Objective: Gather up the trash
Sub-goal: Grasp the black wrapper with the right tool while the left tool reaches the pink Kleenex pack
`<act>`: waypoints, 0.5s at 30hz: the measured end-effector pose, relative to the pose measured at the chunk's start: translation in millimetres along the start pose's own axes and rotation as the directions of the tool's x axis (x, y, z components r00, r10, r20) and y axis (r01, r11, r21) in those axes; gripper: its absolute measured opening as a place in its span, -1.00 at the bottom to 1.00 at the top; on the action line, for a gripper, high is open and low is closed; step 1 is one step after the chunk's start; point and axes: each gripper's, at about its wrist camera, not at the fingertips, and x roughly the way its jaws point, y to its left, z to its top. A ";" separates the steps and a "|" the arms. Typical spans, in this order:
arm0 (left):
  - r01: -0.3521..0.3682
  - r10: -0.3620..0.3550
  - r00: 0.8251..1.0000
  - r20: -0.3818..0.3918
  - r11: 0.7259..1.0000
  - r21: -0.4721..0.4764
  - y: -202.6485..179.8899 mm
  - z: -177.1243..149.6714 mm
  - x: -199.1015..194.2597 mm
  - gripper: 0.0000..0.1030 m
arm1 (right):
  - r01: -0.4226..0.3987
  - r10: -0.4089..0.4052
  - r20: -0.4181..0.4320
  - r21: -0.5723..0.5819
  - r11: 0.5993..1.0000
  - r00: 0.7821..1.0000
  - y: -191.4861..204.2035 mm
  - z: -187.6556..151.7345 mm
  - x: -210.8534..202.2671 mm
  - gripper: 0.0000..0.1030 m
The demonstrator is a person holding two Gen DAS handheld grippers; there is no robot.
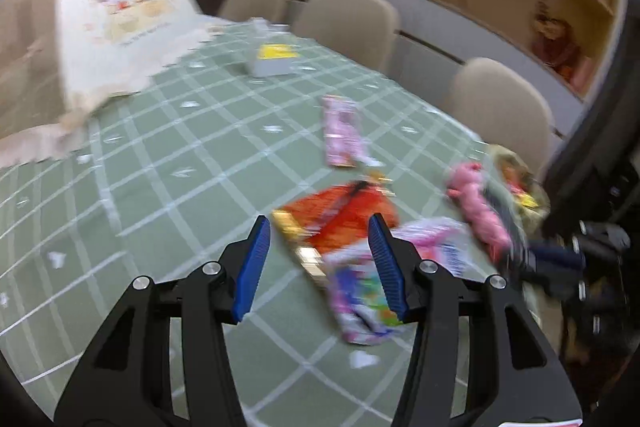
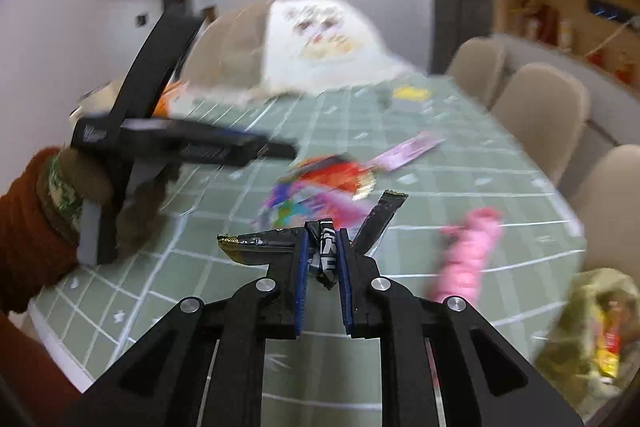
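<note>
My right gripper (image 2: 323, 233) is shut on a crumpled black wrapper (image 2: 260, 242), whose ends stick out left and right above the green checked tablecloth (image 2: 440, 155). My left gripper (image 1: 319, 223) stands open just over a red wrapper (image 1: 340, 207), with nothing pressed between its blue pads (image 1: 252, 267). A colourful purple-and-white wrapper (image 1: 360, 299) lies partly under its right finger. A long pink wrapper (image 1: 342, 131) lies farther out. A crumpled pink piece (image 1: 480, 215) rests near the right table edge. The views are blurred.
A large paper bag (image 1: 116, 19) with a printed picture lies at the far left of the table. A small box with a yellow top (image 1: 274, 61) sits behind it. A clear bag with scraps (image 2: 596, 327) sits at the right edge. Beige chairs (image 1: 352, 19) line the far side.
</note>
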 end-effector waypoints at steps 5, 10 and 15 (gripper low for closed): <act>-0.009 0.009 1.000 0.004 0.991 0.130 -29.6 -1.8 7.5 -0.02 | 0.151 -0.157 0.060 0.097 0.984 0.986 -42.4 -19.4 -29.4 -0.71; -0.043 0.046 0.998 -0.031 0.994 0.099 -34.9 -0.2 21.7 -0.02 | 0.168 -0.187 0.070 0.216 0.962 0.980 -79.7 -43.1 -44.4 -0.71; -0.034 0.040 0.998 -0.054 0.994 0.102 -44.9 -6.8 22.9 -0.02 | 0.160 -0.181 0.057 0.254 0.954 0.982 -88.6 -61.1 -49.0 -0.71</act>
